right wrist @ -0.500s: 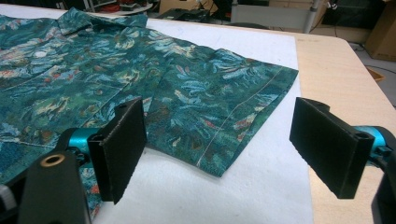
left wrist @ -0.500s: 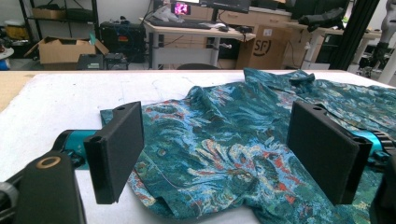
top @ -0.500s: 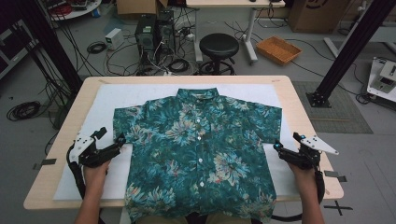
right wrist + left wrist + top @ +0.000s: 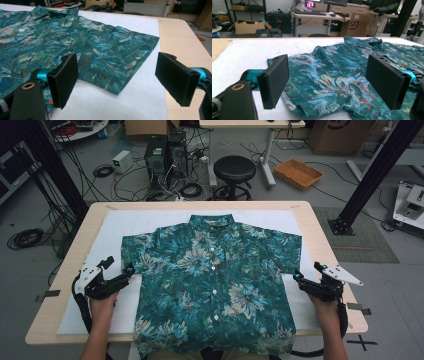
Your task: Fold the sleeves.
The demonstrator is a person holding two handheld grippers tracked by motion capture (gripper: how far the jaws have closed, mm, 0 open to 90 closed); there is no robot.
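Note:
A teal floral short-sleeved shirt (image 4: pixel 212 280) lies flat and buttoned, collar at the far side, on a white sheet (image 4: pixel 130 222) over the wooden table (image 4: pixel 80 235). My left gripper (image 4: pixel 120 270) hovers open beside the shirt's left sleeve, jaws apart with nothing between them; the left gripper view has the sleeve (image 4: pixel 324 75) just ahead of its gripper (image 4: pixel 332 82). My right gripper (image 4: pixel 307 276) stands open near the right sleeve's lower edge. That sleeve (image 4: pixel 120 55) lies in front of its gripper (image 4: pixel 120 82), untouched.
The shirt hem hangs over the table's near edge. Bare white sheet lies left and right of the shirt. Behind the table are a black stool (image 4: pixel 234 170), computer towers (image 4: pixel 162 155) with cables, and an orange tray (image 4: pixel 299 173) on the floor.

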